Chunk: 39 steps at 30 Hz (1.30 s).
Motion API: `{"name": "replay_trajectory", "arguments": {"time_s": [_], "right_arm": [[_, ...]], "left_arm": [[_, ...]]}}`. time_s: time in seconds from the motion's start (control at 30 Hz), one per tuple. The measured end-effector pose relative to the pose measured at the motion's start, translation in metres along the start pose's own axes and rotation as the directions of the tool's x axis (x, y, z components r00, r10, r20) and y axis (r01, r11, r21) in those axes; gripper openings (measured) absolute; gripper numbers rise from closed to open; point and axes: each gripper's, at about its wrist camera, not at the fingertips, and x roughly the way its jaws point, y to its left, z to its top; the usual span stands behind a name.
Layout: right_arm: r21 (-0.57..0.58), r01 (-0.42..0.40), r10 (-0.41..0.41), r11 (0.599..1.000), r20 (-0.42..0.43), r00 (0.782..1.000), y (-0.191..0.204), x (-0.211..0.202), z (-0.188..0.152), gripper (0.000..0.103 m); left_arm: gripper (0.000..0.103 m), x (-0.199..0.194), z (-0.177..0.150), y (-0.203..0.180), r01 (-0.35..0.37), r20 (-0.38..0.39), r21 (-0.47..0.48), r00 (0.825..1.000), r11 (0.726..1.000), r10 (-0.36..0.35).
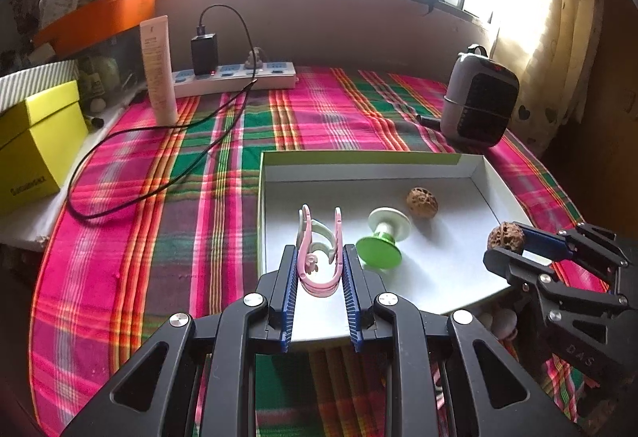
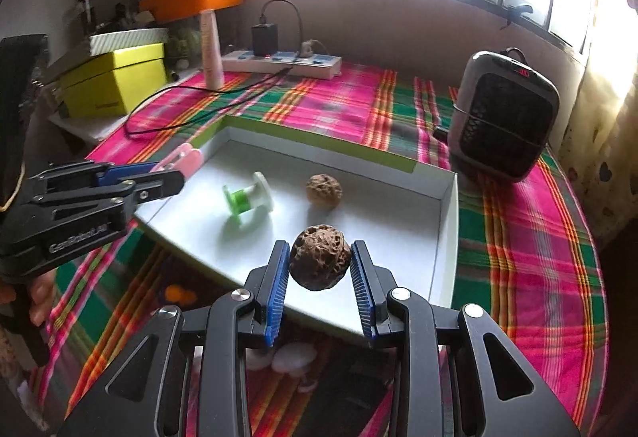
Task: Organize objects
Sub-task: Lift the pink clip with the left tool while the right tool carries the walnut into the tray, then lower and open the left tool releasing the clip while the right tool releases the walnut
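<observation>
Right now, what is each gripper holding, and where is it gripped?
Left gripper clamps the pink clip across its two long sides; right gripper pinches the dark walnut on opposite sides.

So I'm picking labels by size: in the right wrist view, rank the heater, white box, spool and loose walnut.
1. white box
2. heater
3. spool and loose walnut: alike, unranked

The white tray is viewed closely, downward along each gripper's fingers, and shared beyond both fingertips.
</observation>
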Motion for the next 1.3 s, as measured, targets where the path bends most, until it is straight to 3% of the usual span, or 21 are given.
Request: {"name": "replay_trajectory", "arguments": {"time_s": [1.3], "right_arm": [[0.114,0.067,-0.055,0.991,-0.111,0.992,-0.04,0.07,0.04,0.033]], "left_arm": [[0.02,0.056,0.034,-0.002,-0.005,-0.056,0.032,0.998,0.999,0.007]]}}
